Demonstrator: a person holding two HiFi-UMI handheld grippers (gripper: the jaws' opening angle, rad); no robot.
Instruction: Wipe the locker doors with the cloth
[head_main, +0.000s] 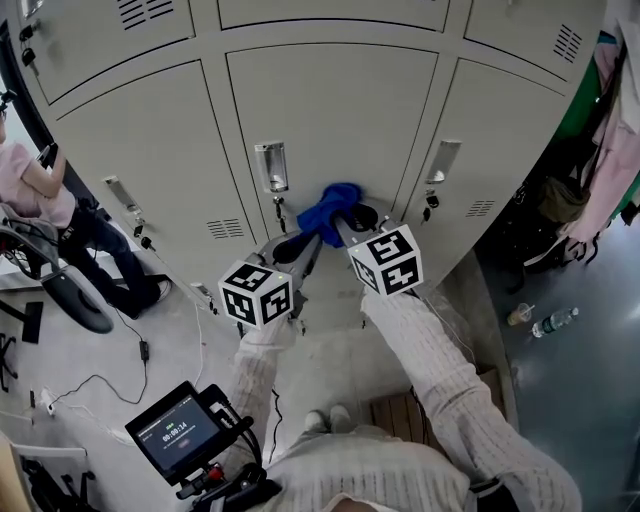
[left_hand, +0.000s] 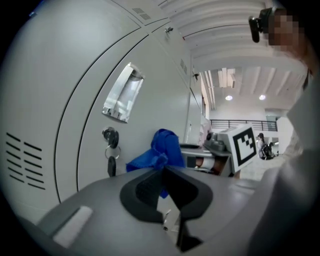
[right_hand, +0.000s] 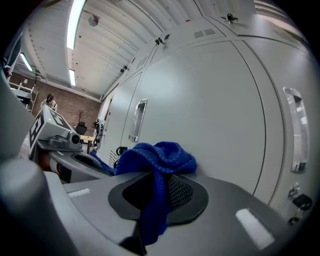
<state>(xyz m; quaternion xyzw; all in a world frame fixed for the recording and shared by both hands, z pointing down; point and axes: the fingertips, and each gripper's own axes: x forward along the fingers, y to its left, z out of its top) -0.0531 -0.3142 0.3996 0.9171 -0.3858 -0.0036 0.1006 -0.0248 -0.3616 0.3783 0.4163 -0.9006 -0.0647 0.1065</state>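
Left gripper (head_main: 305, 243) nips a corner of the blue cloth (head_main: 330, 208). Right gripper (head_main: 346, 228) clamps its bunched middle, jaw tips buried under folds. Cloth sits at the middle locker door (head_main: 330, 110), contact hard to make out.

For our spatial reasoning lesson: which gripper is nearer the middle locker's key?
Left. The left gripper sits just right of the key; the right gripper is farther right, across the cloth.

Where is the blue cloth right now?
Head view, centre: the cloth is at the middle locker door, right of its key, pinched by left gripper and right gripper.
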